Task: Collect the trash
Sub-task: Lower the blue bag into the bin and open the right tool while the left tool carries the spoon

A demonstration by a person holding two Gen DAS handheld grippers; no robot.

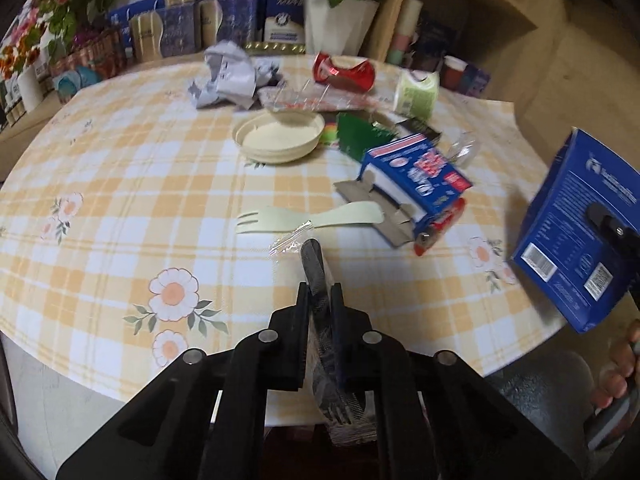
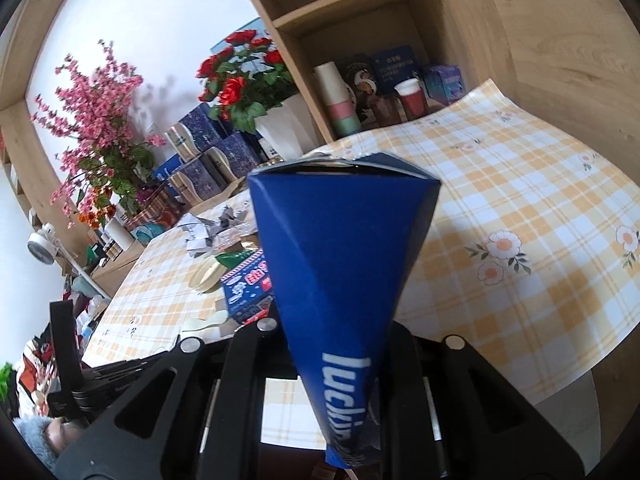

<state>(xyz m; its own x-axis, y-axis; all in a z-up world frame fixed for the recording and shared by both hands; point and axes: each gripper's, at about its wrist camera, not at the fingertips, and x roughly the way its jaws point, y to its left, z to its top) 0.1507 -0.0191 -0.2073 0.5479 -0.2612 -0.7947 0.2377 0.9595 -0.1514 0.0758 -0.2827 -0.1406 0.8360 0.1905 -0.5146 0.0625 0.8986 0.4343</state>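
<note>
My left gripper (image 1: 320, 300) is shut on a black plastic fork in a clear wrapper (image 1: 316, 276), held above the table's front edge. My right gripper (image 2: 340, 344) is shut on a dark blue carton (image 2: 340, 248), squeezed flat at its base; the carton also shows in the left wrist view (image 1: 576, 232), held off the table's right side. Trash lies on the checked tablecloth (image 1: 120, 184): a cream fork (image 1: 304, 220), a blue and red box (image 1: 416, 176), a cream lid (image 1: 280, 136), crumpled paper (image 1: 228, 76), a crushed red can (image 1: 344, 72), a green cup (image 1: 416, 92).
Flower pots (image 1: 340, 20) and blue boxes (image 1: 224, 20) stand behind the table. A wooden shelf (image 2: 360, 20) with paper cups (image 2: 340, 100) stands at the back right. A green wrapper (image 1: 360, 136) and clear plastic (image 1: 464, 152) lie among the trash.
</note>
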